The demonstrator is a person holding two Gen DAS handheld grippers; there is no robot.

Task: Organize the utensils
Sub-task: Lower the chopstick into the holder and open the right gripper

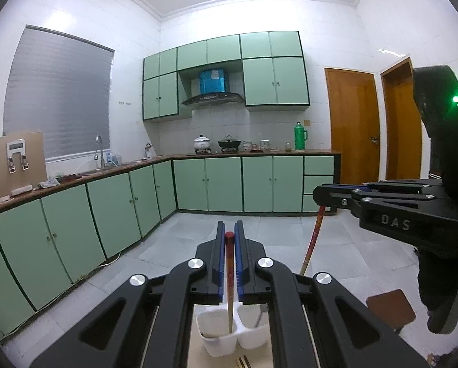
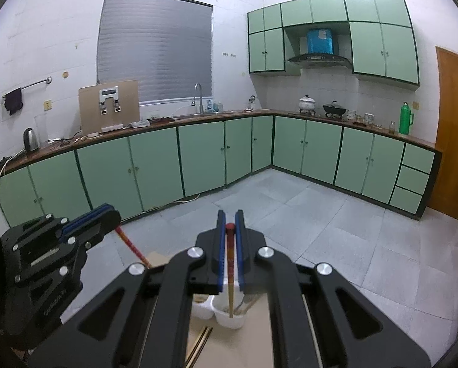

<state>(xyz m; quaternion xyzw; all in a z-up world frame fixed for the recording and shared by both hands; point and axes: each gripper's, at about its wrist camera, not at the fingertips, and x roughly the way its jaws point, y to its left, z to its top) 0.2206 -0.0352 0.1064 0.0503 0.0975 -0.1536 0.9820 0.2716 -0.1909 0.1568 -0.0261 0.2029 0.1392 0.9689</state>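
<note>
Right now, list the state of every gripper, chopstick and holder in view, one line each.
left gripper: shut on a chopstick, raised above the holder.
left chopstick: held near its red top, hanging down, tip over a compartment.
right gripper: shut on a chopstick.
right chopstick: gripped at its red top, hanging, tip over a compartment.
white utensil holder: upright on the table, two compartments, contents unclear.
</note>
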